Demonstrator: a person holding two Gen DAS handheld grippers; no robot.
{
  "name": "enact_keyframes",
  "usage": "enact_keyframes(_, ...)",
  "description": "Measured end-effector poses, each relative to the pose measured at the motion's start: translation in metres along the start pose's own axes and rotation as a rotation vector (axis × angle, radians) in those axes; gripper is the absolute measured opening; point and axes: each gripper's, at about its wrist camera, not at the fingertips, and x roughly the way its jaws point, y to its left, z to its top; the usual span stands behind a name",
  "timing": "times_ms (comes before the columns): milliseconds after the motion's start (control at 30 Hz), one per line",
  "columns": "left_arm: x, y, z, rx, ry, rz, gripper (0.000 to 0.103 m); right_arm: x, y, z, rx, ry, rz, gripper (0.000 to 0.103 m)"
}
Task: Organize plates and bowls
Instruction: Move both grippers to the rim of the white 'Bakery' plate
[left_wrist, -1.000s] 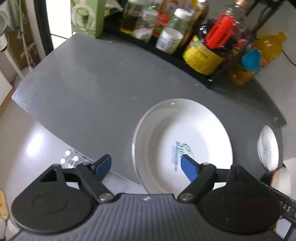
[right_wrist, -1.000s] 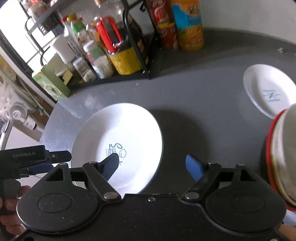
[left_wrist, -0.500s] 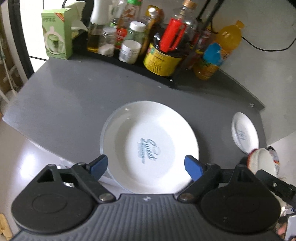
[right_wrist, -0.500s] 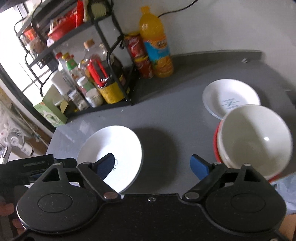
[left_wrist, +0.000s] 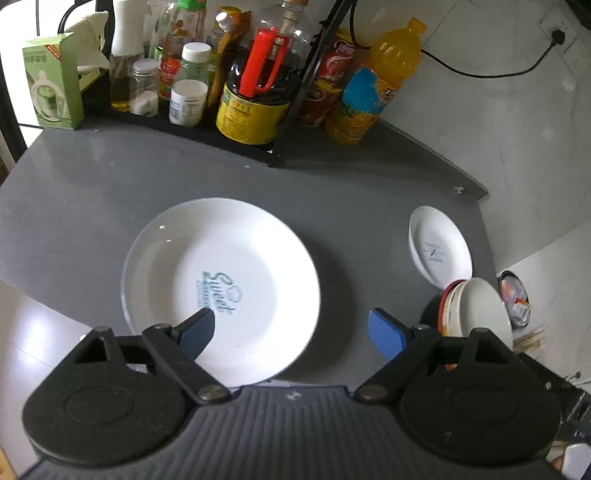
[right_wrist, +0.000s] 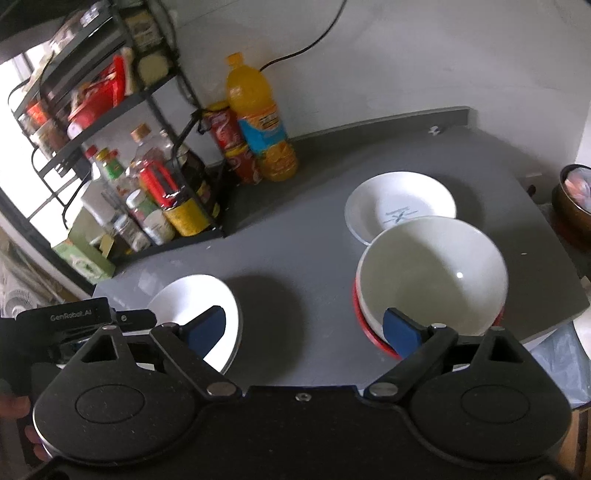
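The big plate (left_wrist: 221, 284) sits at the middle of the left view; before, it was closer and lower. Two plates: it and a small plate (left_wrist: 439, 251) at right. Stacked bowls (right_wrist: 432, 277), number unclear. The left claw (left_wrist: 290, 328) and right claw (right_wrist: 303, 326) are wide open, holding nothing.

large plate (left_wrist: 221, 280): "Sweet" in blue script; left claw body (right_wrist: 70, 317): "GenRobot.AI"; other labels unreadable

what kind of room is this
Most likely a home kitchen: a grey countertop holds white plates and stacked bowls, with a rack of sauce and seasoning bottles along the wall.
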Motion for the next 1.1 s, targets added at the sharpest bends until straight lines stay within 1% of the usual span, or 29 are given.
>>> enact_keyframes(67, 0.004, -0.004, 0.002, -0.022, 0.015, 0.009, 0.089, 0.001, -0.008, 0.005, 0.011, 0.0, -0.007, 0.092)
enact_keyframes(133, 0.008, -0.01, 0.006, -0.019, 0.025, 0.003, 0.089, 0.002, -0.015, 0.01, 0.021, -0.004, -0.01, 0.092)
enact_keyframes(233, 0.012, -0.02, 0.014, -0.006, 0.006, 0.019, 0.089, 0.005, -0.027, 0.018, 0.03, -0.003, -0.018, 0.092)
enact_keyframes(400, 0.023, -0.033, 0.028, -0.031, 0.022, 0.019, 0.089, 0.011, -0.045, 0.031, 0.046, 0.004, -0.029, 0.092)
enact_keyframes(667, 0.046, -0.065, 0.05, -0.02, 0.026, 0.022, 0.089, 0.027, -0.075, 0.061, 0.055, 0.011, -0.054, 0.093)
enact_keyframes(933, 0.082, -0.094, 0.07, -0.027, 0.04, 0.012, 0.089, 0.053, -0.102, 0.094, 0.041, 0.035, -0.075, 0.093)
enact_keyframes(1100, 0.107, -0.111, 0.083, -0.055, 0.07, -0.004, 0.089, 0.08, -0.121, 0.117, 0.028, 0.057, -0.084, 0.092)
